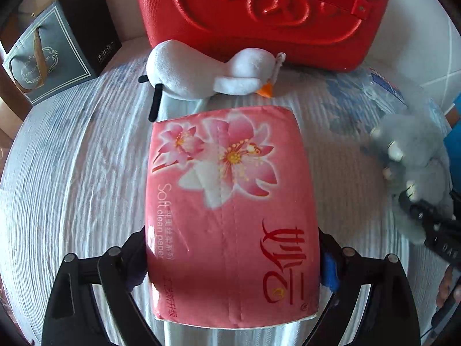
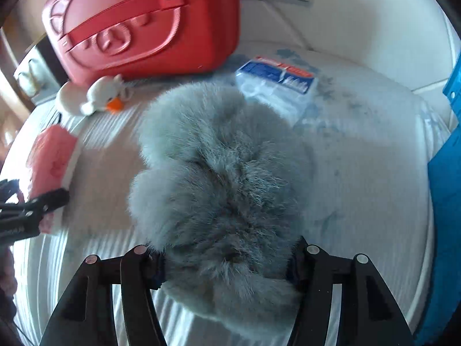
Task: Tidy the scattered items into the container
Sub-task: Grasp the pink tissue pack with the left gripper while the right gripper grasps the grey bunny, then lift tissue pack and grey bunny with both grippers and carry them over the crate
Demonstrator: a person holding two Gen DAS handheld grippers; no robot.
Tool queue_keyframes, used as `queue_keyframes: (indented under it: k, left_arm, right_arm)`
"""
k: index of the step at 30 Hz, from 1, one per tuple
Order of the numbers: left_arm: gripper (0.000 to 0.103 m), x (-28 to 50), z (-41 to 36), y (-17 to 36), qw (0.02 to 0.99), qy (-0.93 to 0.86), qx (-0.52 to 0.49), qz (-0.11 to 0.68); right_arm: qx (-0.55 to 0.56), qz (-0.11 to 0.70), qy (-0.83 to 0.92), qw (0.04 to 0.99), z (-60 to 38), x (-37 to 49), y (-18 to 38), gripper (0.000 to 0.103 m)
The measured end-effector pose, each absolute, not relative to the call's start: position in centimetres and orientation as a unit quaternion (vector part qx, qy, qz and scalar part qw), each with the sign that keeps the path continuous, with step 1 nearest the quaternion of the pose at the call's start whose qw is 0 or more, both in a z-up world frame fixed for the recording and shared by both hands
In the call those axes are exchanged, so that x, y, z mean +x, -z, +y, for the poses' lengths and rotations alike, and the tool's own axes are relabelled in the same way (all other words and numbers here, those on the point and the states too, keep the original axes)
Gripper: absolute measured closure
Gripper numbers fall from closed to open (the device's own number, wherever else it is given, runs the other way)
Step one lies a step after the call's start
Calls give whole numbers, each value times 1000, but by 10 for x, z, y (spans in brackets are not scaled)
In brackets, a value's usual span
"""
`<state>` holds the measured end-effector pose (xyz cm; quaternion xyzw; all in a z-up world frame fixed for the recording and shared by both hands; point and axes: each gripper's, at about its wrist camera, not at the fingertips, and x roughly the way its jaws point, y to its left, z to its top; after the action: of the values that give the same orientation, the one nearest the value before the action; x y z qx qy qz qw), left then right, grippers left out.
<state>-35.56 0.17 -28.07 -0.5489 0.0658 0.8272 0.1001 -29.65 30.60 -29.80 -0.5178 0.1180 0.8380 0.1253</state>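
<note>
From the left wrist view, the left gripper [image 1: 232, 262] is clamped on a pink tissue pack [image 1: 230, 210], one finger pressed against each long side. The pack is held over a white ribbed bedspread [image 1: 72, 187]. Its wrapper shows pink flowers, the English words "Soft clean paper" running along one edge, and large red Chinese characters that I cannot make out with confidence. Beyond it lies a white plush duck [image 1: 207, 72] with an orange beak, just in front of a red case [image 1: 259, 17] embossed with a bear face. The case appears closed, its strap across the front. A dark gift box [image 1: 60, 49] with ornate script too small to read stands to the left.

From the right wrist view, the right gripper [image 2: 227, 262] squeezes a grey furry toy [image 2: 222, 190], which fills the middle of the frame. Behind it a clear plastic packet [image 2: 276, 86] with a blue and red label, its print illegible, rests on the bedspread near the red case. A blue object [image 2: 445, 201] edges in at the right.

My judgement: the task is early. Two items are held, none visibly stowed, and the duck and packet are still lying loose.
</note>
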Motion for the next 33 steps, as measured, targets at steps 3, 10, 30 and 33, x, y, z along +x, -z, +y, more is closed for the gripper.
queue_keyframes:
  k: [3,10,30,33]
  left_arm:
    - [11,-342,7,277,105,-829,-544,70]
    - [11,-334,10,260,109,-839,-529,70]
    - [11,-233,-5,147,125,-884,-446,58]
    - [11,-206,-11,120,127,-895,-424,60]
  right_arm:
    - [-526,115,-834,121,292,-291,301,22]
    - [-515,101,-838,146,289,-306,292,33]
    - [-434,93,-885,138,222,-241,172,58]
    - [-406,88,-899,141,204,-219,139,58]
